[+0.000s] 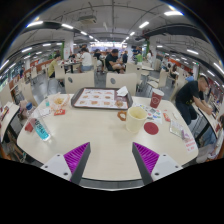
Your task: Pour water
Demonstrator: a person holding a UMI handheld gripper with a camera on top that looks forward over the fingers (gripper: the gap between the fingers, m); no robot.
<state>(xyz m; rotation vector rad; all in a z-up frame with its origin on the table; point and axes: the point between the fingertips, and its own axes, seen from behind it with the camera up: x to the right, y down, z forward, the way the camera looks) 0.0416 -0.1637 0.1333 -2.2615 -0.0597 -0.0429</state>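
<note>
On a pale round table [100, 135] stands a cream pitcher [135, 118], beyond my right finger. A red disc-like item [151, 128] lies right beside it, and a red cup [157, 98] stands farther back. My gripper [112, 160] is open over the table's near part, with nothing between the purple pads [76, 155]. The pitcher is well ahead of the fingers and apart from them.
A tray [100, 97] with food sits at the table's far side. A blue bottle [40, 128] and a bowl [58, 102] stand at the left. A seated person [190, 95] is at the right, with papers [183, 135] near them. Other tables and people fill the hall behind.
</note>
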